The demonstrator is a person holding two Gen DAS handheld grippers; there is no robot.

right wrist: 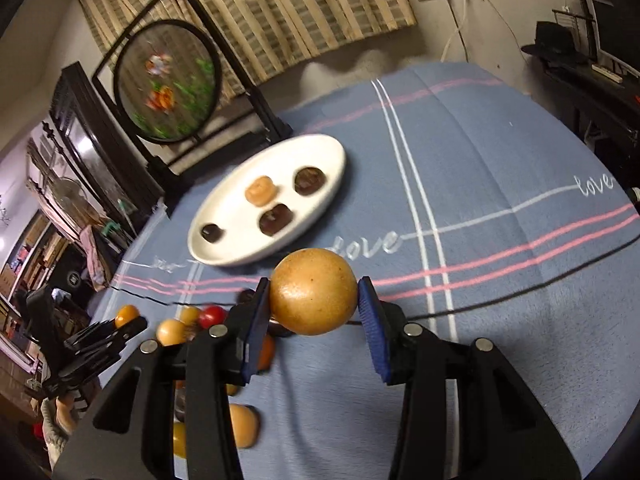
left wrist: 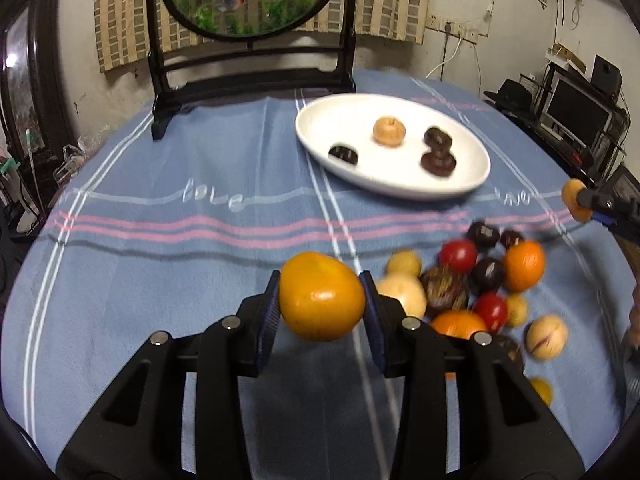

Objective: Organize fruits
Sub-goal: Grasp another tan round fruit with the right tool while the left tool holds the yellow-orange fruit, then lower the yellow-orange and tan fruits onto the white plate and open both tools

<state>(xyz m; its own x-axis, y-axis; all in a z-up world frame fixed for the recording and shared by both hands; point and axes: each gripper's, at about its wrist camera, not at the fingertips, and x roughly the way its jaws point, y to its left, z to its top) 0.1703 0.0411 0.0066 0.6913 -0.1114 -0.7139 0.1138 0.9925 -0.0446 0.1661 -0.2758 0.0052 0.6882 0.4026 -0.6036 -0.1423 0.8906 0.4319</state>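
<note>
With left gripper (left wrist: pixel 322 298) jaws pinching the orange fruit (left wrist: pixel 322 296) and right gripper (right wrist: pixel 314 300) jaws pinching the tan fruit (right wrist: pixel 313 292), we carry both level to bare spots on the white plate (left wrist: pixel 320 120) near the worktop's far edge.

I count one white plate (left wrist: pixel 320 120) with four fruits on it: three dark ones (left wrist: pixel 438 138) and one tan one (left wrist: pixel 389 131). I hold two more, an orange fruit (left wrist: pixel 322 296) and a tan fruit (right wrist: pixel 313 292). The loose pile (left wrist: pixel 480 280) is too blurred to count, with at least two red tomatoes (left wrist: pixel 458 255).
</note>
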